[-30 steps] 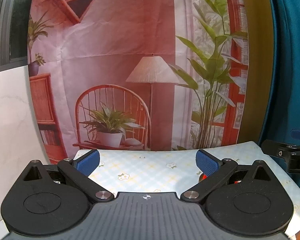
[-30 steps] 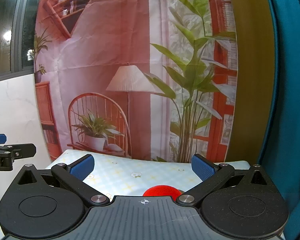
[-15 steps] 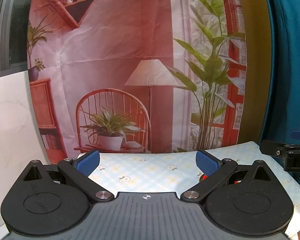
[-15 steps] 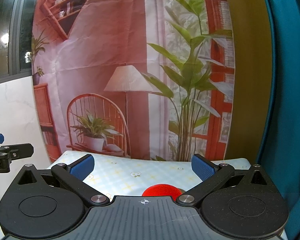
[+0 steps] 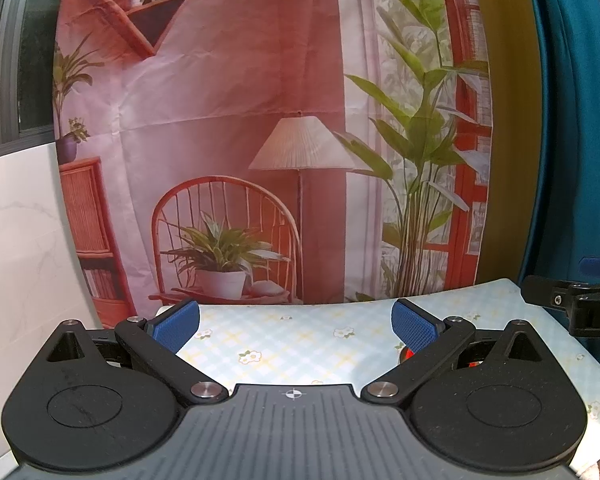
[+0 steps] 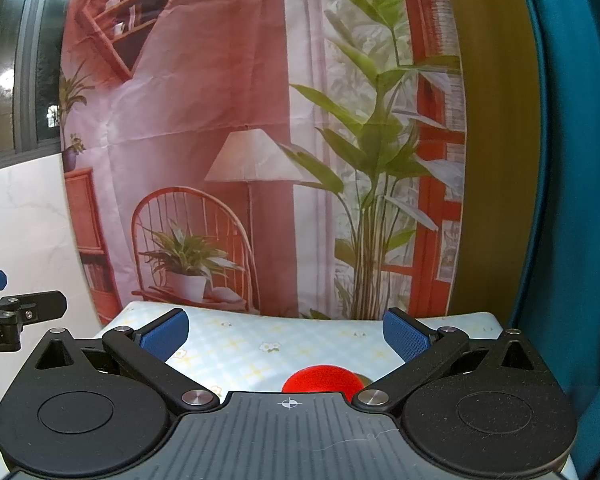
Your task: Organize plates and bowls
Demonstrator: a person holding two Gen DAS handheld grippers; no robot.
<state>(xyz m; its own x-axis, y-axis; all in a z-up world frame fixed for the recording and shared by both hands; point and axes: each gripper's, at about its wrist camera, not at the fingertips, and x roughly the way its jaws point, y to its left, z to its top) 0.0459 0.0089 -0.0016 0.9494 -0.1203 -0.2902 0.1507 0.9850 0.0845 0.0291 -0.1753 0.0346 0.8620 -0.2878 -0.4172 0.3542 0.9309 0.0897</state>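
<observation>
Red bowl (image 6: 321,379) sits on the floral tablecloth (image 6: 260,344), its domed side up, partly hidden by the right gripper's body. Right gripper (image 6: 286,334) hangs above the cloth just short of the bowl, jaws spread wide, nothing between them. Left gripper (image 5: 296,322) hangs just left of the bowl, jaws equally wide, empty. Printed backdrop (image 5: 260,120) hangs behind the cloth's far edge.

A red bowl (image 6: 320,379) sits on the floral-clothed table (image 6: 260,344).
</observation>
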